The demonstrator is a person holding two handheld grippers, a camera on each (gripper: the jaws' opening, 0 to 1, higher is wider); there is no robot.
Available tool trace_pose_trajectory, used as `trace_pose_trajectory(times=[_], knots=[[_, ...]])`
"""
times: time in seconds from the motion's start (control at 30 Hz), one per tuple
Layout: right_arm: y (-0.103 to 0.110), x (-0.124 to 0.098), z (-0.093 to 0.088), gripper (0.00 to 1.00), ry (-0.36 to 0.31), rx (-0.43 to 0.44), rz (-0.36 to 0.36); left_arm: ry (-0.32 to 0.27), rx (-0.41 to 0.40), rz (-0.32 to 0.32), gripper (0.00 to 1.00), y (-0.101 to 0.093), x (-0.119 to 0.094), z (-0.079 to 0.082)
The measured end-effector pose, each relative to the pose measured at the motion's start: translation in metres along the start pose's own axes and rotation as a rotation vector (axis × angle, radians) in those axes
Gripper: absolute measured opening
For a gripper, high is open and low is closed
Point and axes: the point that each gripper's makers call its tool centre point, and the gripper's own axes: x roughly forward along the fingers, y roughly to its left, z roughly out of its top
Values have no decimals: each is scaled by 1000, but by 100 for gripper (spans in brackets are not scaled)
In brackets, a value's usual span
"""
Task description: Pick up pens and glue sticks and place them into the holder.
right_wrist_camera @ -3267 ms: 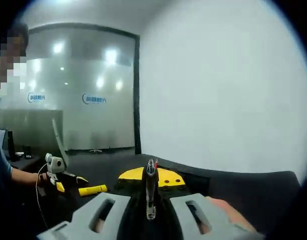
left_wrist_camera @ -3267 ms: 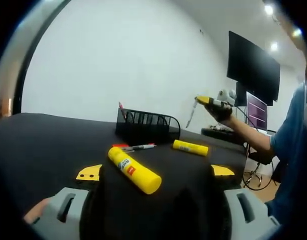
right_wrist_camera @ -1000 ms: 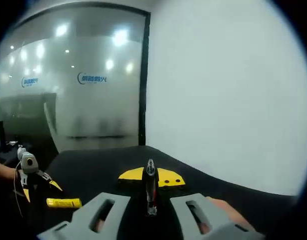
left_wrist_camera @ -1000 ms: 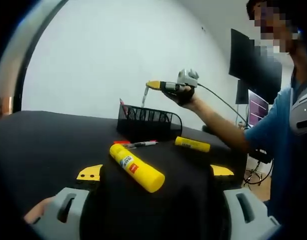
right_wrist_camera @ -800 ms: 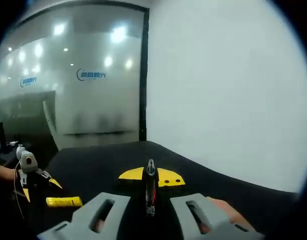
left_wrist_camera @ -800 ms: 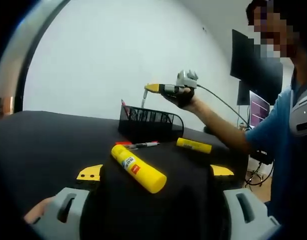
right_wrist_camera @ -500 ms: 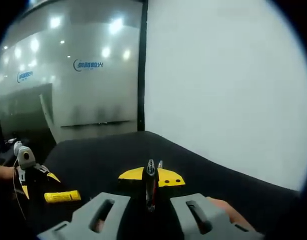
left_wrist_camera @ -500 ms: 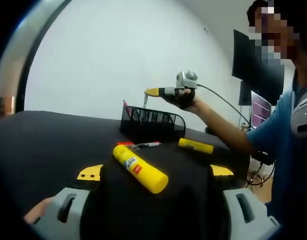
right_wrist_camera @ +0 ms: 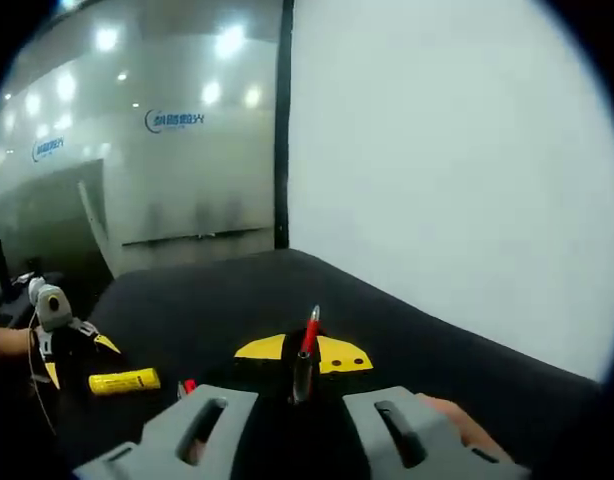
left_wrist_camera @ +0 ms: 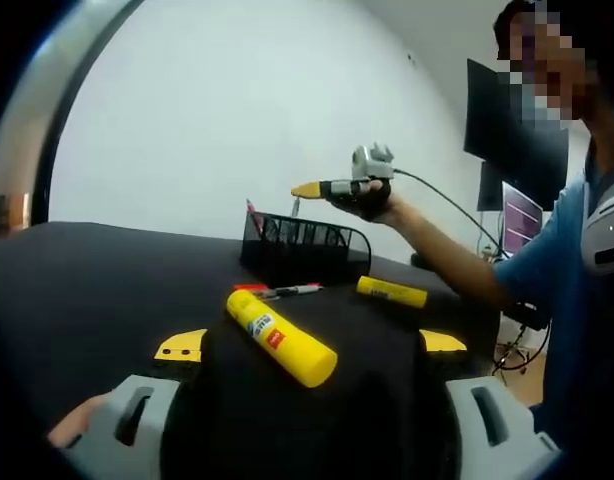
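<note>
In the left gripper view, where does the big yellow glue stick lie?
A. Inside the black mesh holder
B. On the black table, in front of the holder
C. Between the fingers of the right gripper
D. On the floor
B: the glue stick lies flat on the black table, nearer the camera than the holder.

glass wall blue lettering, glue stick label, both unreadable

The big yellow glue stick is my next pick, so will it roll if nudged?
Probably: the big yellow glue stick is a smooth cylinder lying on its side on the table. It looks rigid, so a squeeze across its width should likely hold.
</note>
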Motion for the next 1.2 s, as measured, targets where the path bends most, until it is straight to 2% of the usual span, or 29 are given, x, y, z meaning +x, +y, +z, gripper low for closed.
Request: trace_pose_trajectory(times=[0.33,0.43,0.63,0.77,1.03,1.2], knots=[[-2,-11,13,7,-34,-13,-6,6,1,3,78,1,0,-1],[2,-18,25,7,-60,-22,5,3,-4,2,78,2,0,0],[24,-36,50,9,-137,-63,78,6,-4,4,78,-1,1,-2],[36,-42,60,11,-158,-112,123,5,-6,5,78,-1,1,-1],[61,-55,58,13,-176,-216,149,-10,-3,-8,78,-7,0,0],[92,-69,33,13,-166,-302,218,-14,0,-16,78,-6,0,1]])
